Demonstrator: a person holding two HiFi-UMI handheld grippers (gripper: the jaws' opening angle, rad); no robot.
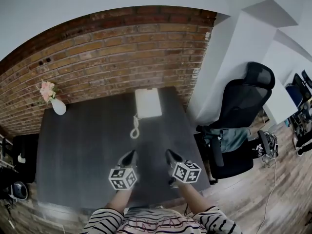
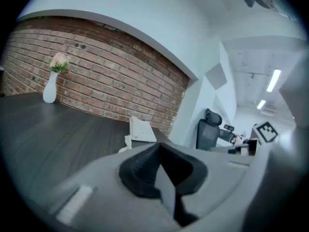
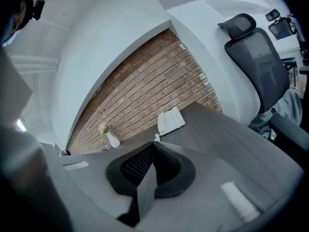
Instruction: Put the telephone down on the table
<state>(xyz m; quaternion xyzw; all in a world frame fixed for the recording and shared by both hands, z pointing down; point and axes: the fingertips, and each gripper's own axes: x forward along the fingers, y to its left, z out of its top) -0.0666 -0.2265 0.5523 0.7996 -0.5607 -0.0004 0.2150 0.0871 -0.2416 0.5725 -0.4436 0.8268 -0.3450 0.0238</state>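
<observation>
A white telephone [image 1: 147, 103] lies flat on the dark table [image 1: 78, 145] near its far right edge, against the brick wall. Its coiled white cord [image 1: 135, 127] trails toward me. The same telephone [image 2: 140, 129] shows far off in the left gripper view, and the telephone [image 3: 170, 120] sits far off in the right gripper view too. My left gripper [image 1: 129, 158] and right gripper [image 1: 171, 157] hover side by side over the near part of the table, well short of the phone. Both are shut and empty.
A white vase with pink flowers [image 1: 54, 101] stands at the table's far left. A black office chair [image 1: 241, 123] stands on the wooden floor right of the table, beside a white pillar [image 1: 219, 57]. A brick wall [image 1: 112, 48] backs the table.
</observation>
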